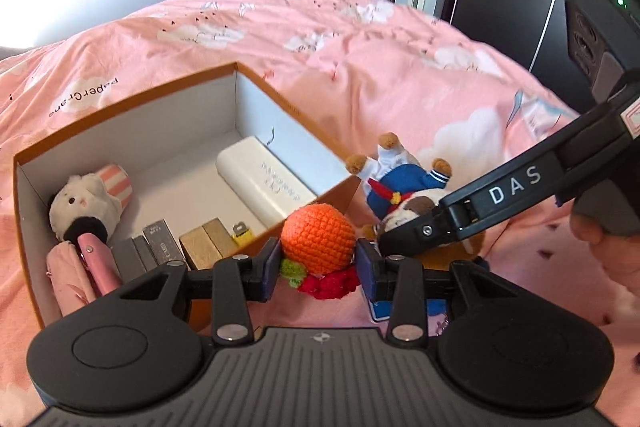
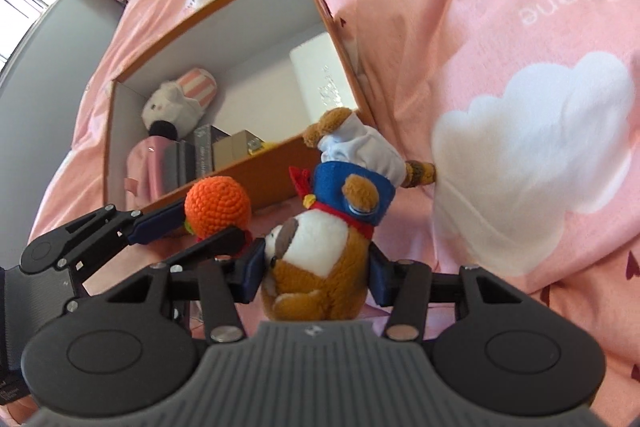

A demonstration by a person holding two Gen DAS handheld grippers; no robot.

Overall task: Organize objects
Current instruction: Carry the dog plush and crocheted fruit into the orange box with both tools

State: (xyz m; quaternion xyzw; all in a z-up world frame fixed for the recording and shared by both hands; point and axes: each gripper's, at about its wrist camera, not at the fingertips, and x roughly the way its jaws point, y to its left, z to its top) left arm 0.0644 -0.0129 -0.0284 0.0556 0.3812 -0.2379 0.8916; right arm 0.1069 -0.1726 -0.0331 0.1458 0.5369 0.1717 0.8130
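The left claw (image 1: 318,259) is clamped on a crocheted orange ball (image 1: 318,237), its blue pads pressed to the ball's two sides; a green and red crocheted bit (image 1: 320,281) hangs under the ball, between the fingers. The right claw (image 2: 318,273) grips a plush dog (image 2: 320,263) by its brown and white head, so the toy hangs upside down with its blue jacket and white trousers pointing away from the claw and its feet uppermost.

Both claws sit close together above a pink bedspread (image 1: 360,59) printed with white clouds. In the left wrist view the right claw comes in from the right, its finger tips just beside the ball.

Ahead and to the left of both claws stands an open orange cardboard box (image 1: 288,109) with a white inside. The ball is just in front of its near corner, outside it. In the box lie a white plush bunny (image 1: 86,203) against the far-left wall, a white oblong case (image 1: 266,187) along the right wall, and some small grey and tan boxes (image 1: 180,241) on the near side, with a pink item (image 1: 94,263) beside them.
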